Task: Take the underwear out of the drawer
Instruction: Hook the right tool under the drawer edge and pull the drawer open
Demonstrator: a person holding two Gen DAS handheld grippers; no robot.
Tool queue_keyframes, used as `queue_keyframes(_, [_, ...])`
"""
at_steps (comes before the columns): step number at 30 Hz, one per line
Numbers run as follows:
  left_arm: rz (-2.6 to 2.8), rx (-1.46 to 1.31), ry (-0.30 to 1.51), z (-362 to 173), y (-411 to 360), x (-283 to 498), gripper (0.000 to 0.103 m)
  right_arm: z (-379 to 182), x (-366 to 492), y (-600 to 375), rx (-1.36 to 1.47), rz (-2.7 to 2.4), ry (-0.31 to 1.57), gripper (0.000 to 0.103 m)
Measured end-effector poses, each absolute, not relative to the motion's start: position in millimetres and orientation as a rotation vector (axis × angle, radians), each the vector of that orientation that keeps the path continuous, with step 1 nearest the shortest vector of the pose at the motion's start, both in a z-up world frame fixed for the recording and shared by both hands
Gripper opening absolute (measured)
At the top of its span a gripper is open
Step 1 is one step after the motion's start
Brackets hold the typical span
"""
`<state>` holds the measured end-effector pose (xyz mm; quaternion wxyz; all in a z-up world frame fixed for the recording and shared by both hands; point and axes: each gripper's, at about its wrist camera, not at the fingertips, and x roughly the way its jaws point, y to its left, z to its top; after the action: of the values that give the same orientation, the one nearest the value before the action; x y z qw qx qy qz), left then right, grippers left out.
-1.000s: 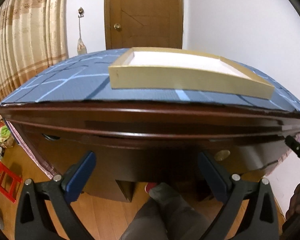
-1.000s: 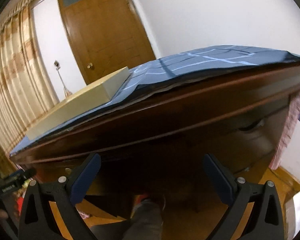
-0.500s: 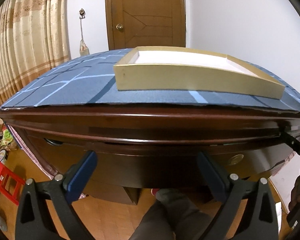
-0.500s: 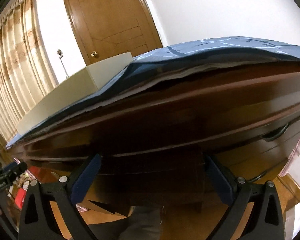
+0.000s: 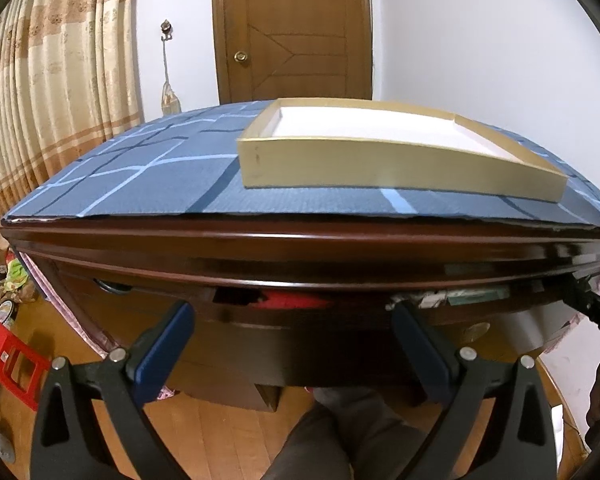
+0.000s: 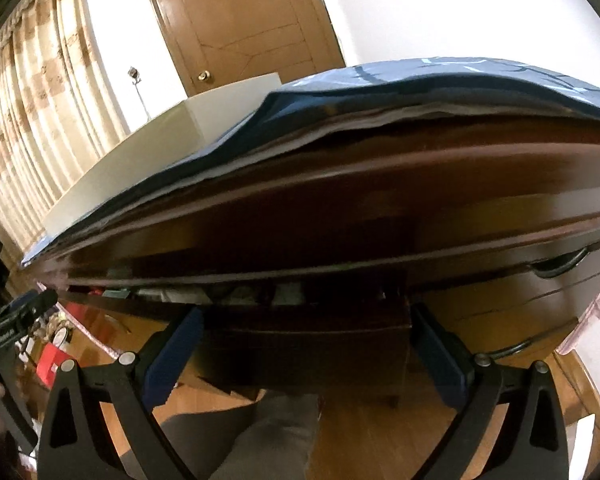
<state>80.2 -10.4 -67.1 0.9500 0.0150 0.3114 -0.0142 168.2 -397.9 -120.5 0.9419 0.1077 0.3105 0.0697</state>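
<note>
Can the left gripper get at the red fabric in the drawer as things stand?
Probably not yet: the left gripper is open and in line, but the drawer shows only a narrow gap beneath the desk edge over the red fabric.

Narrow slot above the drawer (image 5: 300, 320) front (red fabric (image 5: 290, 301) inside), desk edge (image 5: 300, 248) overhanging close.

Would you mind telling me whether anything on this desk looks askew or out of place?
The blue patterned cloth is rucked up at the dark wooden desk edge in the right wrist view, its edge lifted and wavy. Nothing else stands out.
</note>
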Motion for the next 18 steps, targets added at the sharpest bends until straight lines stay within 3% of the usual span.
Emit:
queue_keyframes(3, [-0.027,0.047,0.629,-66,-11,80,0.100,-118,164,-398,0.215,0.148,0.639,0.102])
queue_keyframes(4, [-0.027,0.049,0.628,-66,-11,79,0.100,-118,161,-397,0.210,0.146,0.638,0.095])
queue_keyframes(5, [-0.025,0.049,0.625,-65,-11,79,0.100,-115,158,-397,0.209,0.120,0.620,0.082])
queue_keyframes(9, [-0.021,0.031,0.625,-63,-8,81,0.100,-97,141,-379,0.106,0.078,0.530,0.074])
queue_keyframes(10, [-0.024,0.030,0.627,-64,-9,81,0.100,-97,145,-367,0.082,0.114,0.554,0.060])
queue_keyframes(11, [-0.026,0.033,0.628,-64,-10,80,0.100,-98,150,-360,0.068,0.135,0.571,0.054])
queue_keyframes(18, [-0.015,0.025,0.626,-61,-4,81,0.100,-98,153,-350,0.084,0.127,0.602,0.052])
